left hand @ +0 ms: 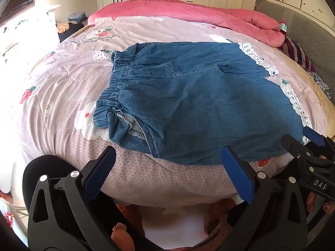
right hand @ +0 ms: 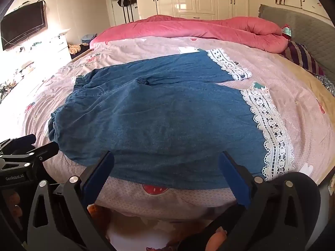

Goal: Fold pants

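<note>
Pants [left hand: 188, 96] of blue denim lie spread flat on the bed [left hand: 62, 87], close to its near edge. The left gripper [left hand: 167, 167] has its jaws spread wide and holds nothing; its blue pads [left hand: 237, 175] hang just short of the near hem of the cloth, above the bed's near edge. The right gripper [right hand: 166, 173] is the same, jaws wide and empty, poised at the near fold of the denim.

Outward from the jaws, the elastic waistband [left hand: 117, 79] points toward the bed's left side, and the white lace cuffs [right hand: 270, 129] toward its right. One leg lies nearer, the other behind it, with a gap between the cuffs. A pink quilt [right hand: 199, 29] is heaped along the far edge, well apart from the pants.

Risks, as I judge them: the denim sits on a soft patterned cover, so a low pinch could catch the bedding along with the cloth and drag it. Near the waistband the fabric is bunched, with a seam turned outward; grasping there may take only one layer, and the fold would come out crooked. The near edge droops over the bed's curve, so a light grip may slip.

Whether the pants are already folded in layers cannot be told. The fisheye bends the outline, and the far leg's waist end is hidden behind the near one.
</note>
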A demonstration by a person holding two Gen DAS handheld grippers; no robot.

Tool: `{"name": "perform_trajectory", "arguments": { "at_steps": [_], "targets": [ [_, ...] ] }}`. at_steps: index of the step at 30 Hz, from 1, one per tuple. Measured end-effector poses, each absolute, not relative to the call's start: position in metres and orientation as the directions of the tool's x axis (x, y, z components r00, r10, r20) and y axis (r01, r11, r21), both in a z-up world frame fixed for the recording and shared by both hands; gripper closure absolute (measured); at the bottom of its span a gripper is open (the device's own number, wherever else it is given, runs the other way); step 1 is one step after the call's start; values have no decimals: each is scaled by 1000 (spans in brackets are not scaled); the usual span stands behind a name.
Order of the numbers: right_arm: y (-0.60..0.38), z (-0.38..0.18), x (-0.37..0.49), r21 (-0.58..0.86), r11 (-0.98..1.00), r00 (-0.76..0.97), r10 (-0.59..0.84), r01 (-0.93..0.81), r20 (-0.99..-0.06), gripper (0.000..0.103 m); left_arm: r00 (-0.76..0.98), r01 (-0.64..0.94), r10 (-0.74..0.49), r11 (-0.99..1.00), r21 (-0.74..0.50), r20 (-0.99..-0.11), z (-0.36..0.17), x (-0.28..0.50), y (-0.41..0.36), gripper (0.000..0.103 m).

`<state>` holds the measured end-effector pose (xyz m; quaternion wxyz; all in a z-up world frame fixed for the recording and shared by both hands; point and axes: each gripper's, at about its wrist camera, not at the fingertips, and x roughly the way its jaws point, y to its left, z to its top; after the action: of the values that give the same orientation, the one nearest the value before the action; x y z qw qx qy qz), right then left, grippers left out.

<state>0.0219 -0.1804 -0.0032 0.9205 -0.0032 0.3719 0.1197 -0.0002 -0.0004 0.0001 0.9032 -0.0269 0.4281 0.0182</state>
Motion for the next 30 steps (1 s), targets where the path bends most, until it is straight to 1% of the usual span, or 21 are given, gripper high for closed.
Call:
{"name": "perform_trajectory", "arguments": {
  "at_steps": [4, 5, 7, 17, 30],
  "targets": [
    [-181, -6, 21, 89, 970, 693, 224, -226, -685, 4, 632, -60, 1, 997, -47, -775, 1, 0, 2, 8],
    [-181, -6, 21, 85, 970, 696, 222, -226, -683, 4, 631, -59, 14, 998, -30, -775, 0, 1, 0, 8],
    [-176, 0, 22, 66, 971, 692, 209, -228, -691, 4, 634, -56, 12, 998, -30, -774, 0, 0, 0, 8],
    [-175, 0, 19, 35, 972, 712, 196, -234, -674, 4, 636, -53, 6, 998, -36, -771, 3, 1, 0, 8],
    [-176, 0, 19, 43, 971, 706, 201, -234, -680, 4, 643, -46, 6, 998, -31, -766, 2, 0, -3, 8]
  ]
}}
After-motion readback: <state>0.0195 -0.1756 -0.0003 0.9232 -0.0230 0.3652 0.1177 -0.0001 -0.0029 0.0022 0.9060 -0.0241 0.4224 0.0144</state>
